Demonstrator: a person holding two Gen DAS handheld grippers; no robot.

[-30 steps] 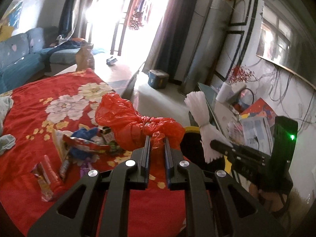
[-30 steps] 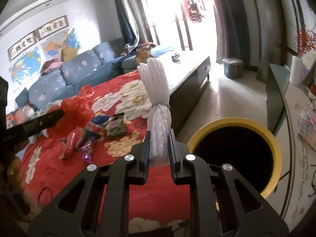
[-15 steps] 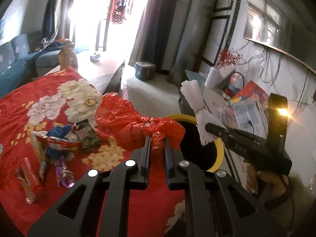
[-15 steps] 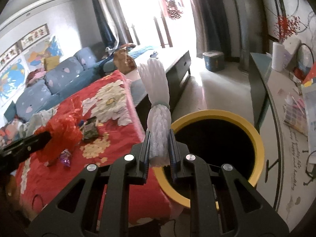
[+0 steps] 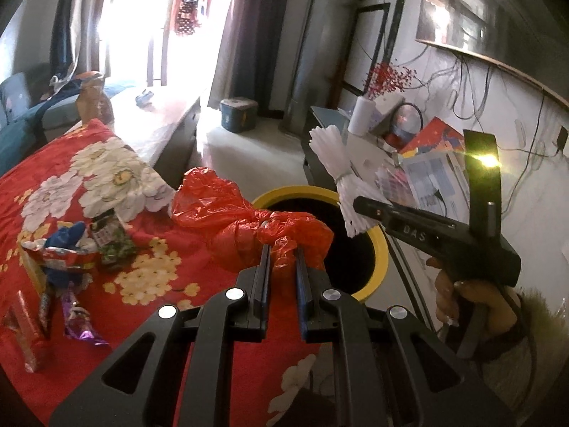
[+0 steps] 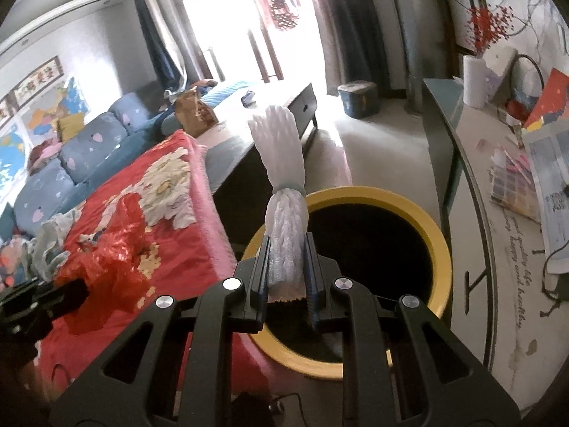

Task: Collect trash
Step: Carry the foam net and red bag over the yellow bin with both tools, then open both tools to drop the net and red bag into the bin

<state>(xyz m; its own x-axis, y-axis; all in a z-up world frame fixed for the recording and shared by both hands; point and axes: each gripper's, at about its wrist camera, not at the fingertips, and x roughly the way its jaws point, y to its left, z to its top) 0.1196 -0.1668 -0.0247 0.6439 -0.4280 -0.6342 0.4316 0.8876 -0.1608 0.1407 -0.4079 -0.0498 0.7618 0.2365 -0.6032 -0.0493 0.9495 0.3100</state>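
Note:
My left gripper (image 5: pixel 282 251) is shut on a crumpled red plastic bag (image 5: pixel 227 210), held over the table edge next to the yellow-rimmed bin (image 5: pixel 382 252). My right gripper (image 6: pixel 287 245) is shut on a white foam net bundle (image 6: pixel 282 178), held upright above the bin's near rim (image 6: pixel 437 245). The bundle (image 5: pixel 338 174) and the right gripper also show in the left wrist view, over the bin. The red bag also shows in the right wrist view (image 6: pixel 110 249), at left. Several snack wrappers (image 5: pixel 67 249) lie on the red flowered tablecloth (image 5: pixel 117 170).
A dark side table (image 6: pixel 473 192) with papers, a paper roll and a vase stands right of the bin. A blue sofa (image 6: pixel 85 146) is at the far left. A low bench (image 6: pixel 249 117) and a small blue box (image 5: pixel 237 114) lie toward the bright window.
Both grippers have moved right, away from the wrappers and toward the bin. The foam bundle now hangs over the bin's opening. Both grips are unchanged.

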